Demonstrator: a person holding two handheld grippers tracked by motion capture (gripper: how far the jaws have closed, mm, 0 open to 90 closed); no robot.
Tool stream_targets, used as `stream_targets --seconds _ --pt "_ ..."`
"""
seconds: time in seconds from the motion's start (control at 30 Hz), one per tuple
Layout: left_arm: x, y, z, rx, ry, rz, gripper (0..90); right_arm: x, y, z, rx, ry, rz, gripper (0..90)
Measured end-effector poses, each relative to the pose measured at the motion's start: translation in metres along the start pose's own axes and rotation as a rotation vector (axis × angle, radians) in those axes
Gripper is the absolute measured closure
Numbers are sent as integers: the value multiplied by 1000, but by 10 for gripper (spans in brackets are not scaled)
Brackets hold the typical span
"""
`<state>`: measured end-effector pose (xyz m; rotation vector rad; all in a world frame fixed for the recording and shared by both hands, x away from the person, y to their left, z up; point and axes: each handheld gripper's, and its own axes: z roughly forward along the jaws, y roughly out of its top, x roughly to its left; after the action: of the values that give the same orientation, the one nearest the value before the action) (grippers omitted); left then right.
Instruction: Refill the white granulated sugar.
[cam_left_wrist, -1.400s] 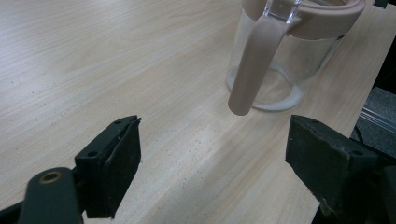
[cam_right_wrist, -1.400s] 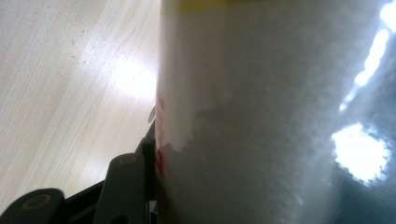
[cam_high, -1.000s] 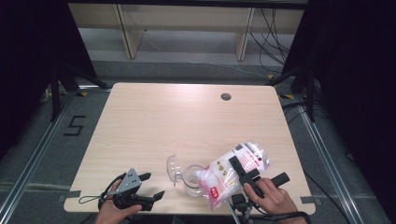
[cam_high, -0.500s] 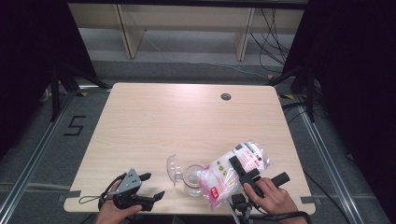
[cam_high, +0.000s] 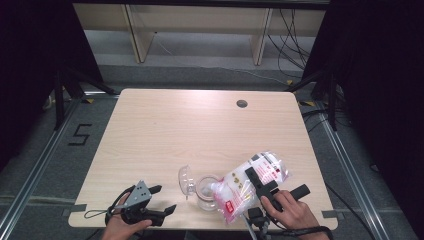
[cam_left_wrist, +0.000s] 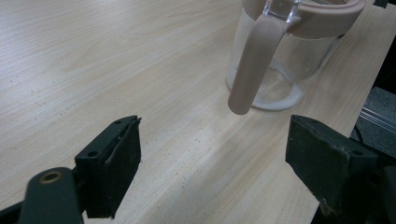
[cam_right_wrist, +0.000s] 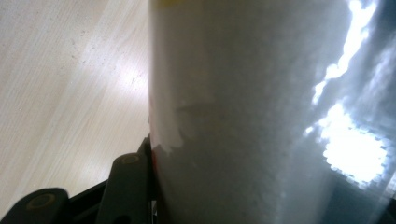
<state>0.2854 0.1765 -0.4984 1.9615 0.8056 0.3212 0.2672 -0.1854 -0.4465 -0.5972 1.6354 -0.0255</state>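
Bag (cam_high: 252, 179) of white granules sits lower right of centre in the high view, clamped by the right gripper (cam_high: 264, 186), its mouth over the lidded jar (cam_high: 204, 189). Pouring well likely means tilting slowly. Left gripper (cam_high: 159, 201) gapes, idle, lower left. Red label unreadable
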Motion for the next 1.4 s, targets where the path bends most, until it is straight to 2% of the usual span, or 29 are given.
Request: stream_targets --seconds 0.03,0.97,1.03,1.4 --pt "0 0 0 -5 0 -6 178 1 -1 -1 8 -5 18 531" --pt "-1 0 1 -7 0 -8 179 0 -1 -1 8 -3 17 539" --pt "-1 0 1 -3 -1 -8 179 -1 0 0 3 0 5 540" --pt "-1 0 0 -9 0 -9 179 0 -1 0 2 -7 18 542"
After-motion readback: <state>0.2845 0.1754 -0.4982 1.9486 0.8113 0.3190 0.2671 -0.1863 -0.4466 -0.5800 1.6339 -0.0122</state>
